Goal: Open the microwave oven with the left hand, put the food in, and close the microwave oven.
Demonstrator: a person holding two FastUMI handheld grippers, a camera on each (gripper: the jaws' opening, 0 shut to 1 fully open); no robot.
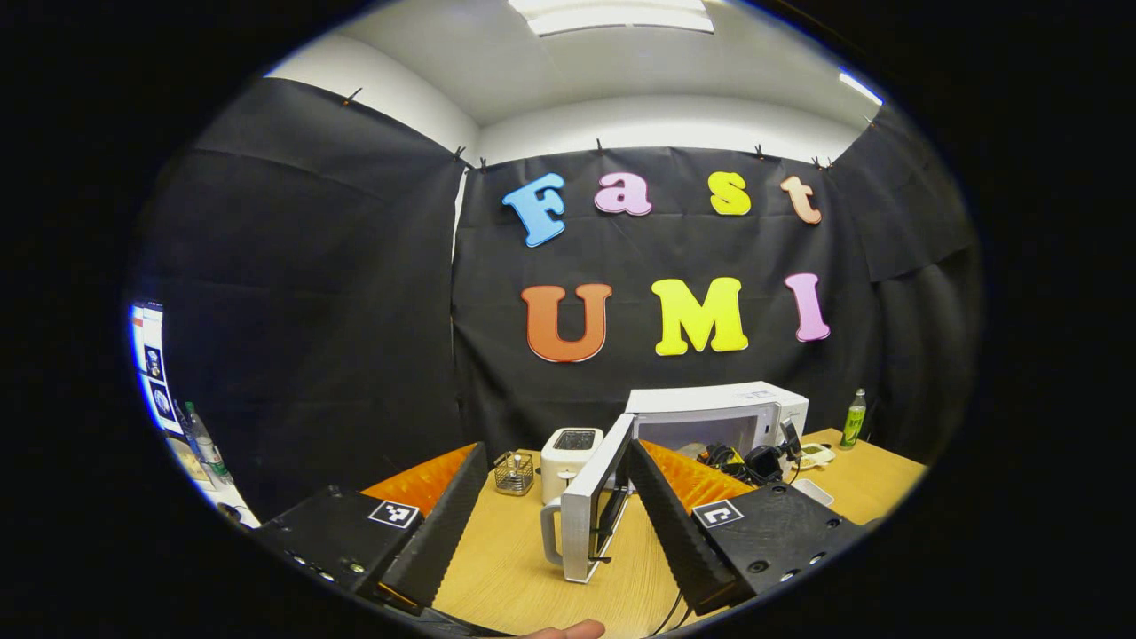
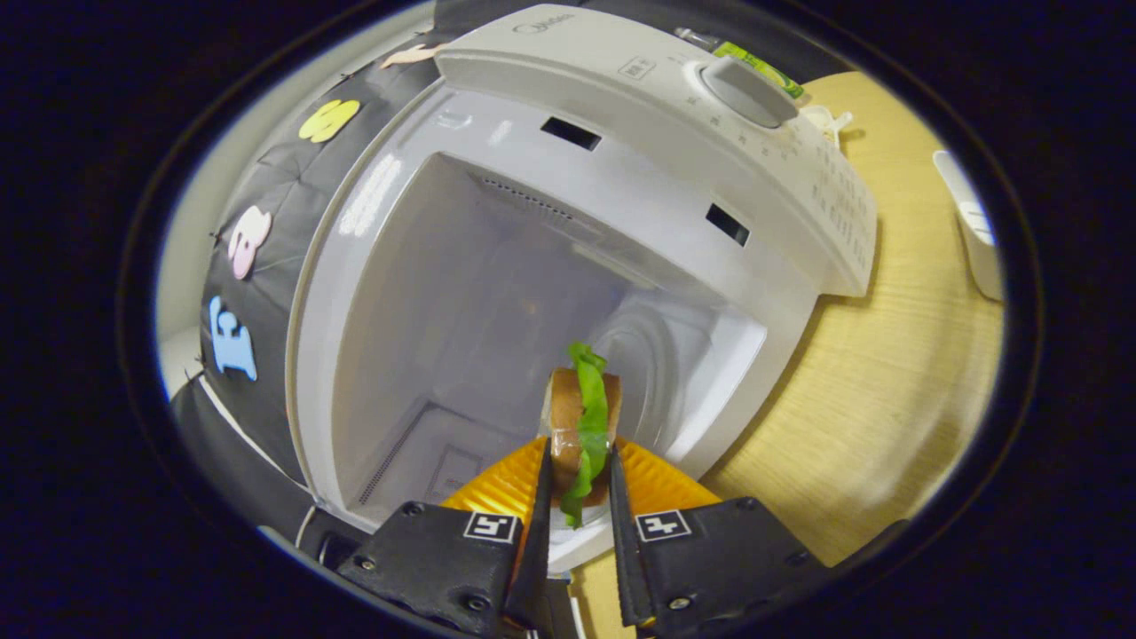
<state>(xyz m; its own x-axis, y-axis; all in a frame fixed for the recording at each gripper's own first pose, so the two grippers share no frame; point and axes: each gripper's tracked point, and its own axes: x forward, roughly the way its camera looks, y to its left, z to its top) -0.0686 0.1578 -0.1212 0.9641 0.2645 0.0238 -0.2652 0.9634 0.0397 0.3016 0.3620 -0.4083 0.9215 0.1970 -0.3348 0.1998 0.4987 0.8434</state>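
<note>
The white microwave stands at the back of the wooden table, its door swung wide open toward me. My left gripper is open, and the door's edge with its handle shows in the gap between the fingers, touching neither. In the right gripper view the open cavity is tilted and close, with the glass turntable inside. My right gripper is shut on a sandwich of brown bread and green lettuce, held at the cavity's mouth. That gripper also appears in front of the microwave opening.
A white toaster and a small wire basket stand left of the door. A green bottle is right of the microwave, a white tray in front of it. The control panel with its knob faces me. Bottles stand far left.
</note>
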